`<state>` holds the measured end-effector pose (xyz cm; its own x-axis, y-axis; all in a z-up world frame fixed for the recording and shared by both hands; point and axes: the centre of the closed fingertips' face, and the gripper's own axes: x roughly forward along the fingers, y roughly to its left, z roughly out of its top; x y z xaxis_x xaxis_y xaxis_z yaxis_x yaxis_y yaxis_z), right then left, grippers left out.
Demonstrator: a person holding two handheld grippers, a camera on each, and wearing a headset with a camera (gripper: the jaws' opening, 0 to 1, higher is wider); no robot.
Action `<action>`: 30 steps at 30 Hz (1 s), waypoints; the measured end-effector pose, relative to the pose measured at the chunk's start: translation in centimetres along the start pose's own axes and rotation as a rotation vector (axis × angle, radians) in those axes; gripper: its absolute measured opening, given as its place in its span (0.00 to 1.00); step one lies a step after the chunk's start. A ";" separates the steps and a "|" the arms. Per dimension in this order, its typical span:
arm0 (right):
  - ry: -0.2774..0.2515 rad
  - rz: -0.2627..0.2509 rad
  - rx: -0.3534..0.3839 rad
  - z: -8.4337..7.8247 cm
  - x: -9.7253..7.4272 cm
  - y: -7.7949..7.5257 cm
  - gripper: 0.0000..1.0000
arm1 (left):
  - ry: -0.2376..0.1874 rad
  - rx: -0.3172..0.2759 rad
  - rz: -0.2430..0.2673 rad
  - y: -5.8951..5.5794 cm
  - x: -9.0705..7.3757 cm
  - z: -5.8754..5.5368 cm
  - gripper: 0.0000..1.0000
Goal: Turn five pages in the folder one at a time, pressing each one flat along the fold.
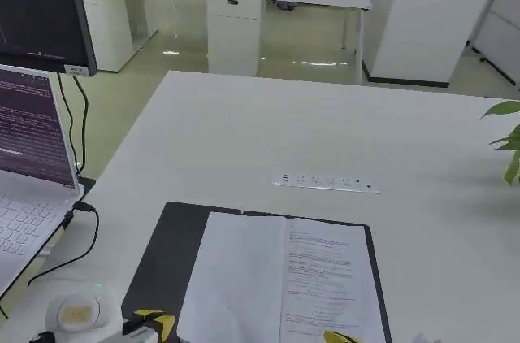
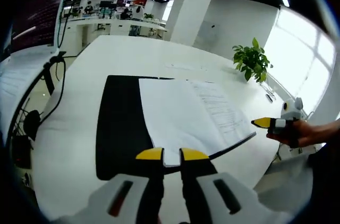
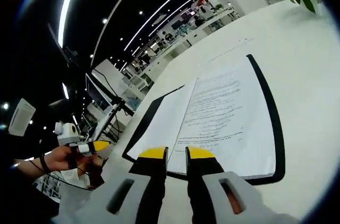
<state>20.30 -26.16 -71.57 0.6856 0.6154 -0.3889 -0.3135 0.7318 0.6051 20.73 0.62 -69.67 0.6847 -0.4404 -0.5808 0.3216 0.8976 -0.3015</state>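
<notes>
Left gripper (image 2: 171, 155): black jaws with yellow tips; pale grey body with two dark slots, the left one marked red.
Right gripper (image 3: 176, 153): the same yellow tips on black jaws; pale grey body, with a reddish mark in the right slot.
Band (image 3: 42, 164): thin, dark, around the wrist.

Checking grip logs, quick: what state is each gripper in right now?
Left gripper: open by a narrow gap, holding nothing, at the near edge of the page.
Right gripper: open by a narrow gap, holding nothing, at the near edge of the folder.
</notes>
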 end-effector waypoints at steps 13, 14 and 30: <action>-0.011 -0.027 -0.179 2.9 -3.9 -0.5 0.29 | -0.033 0.143 -0.047 -2.4 -1.3 1.8 0.19; -0.011 -0.023 -0.194 3.1 -4.1 -0.3 0.31 | -0.037 0.148 -0.050 -2.5 -1.4 2.0 0.20; -0.018 -0.007 -0.340 5.3 -6.4 1.4 0.48 | -0.111 0.282 -0.105 -5.2 -3.7 4.3 0.39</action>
<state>18.91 -30.60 -64.56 0.6992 0.6068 -0.3782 -0.5078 0.7938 0.3348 19.41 -2.31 -62.71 0.7007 -0.5397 -0.4667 0.5522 0.8244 -0.1243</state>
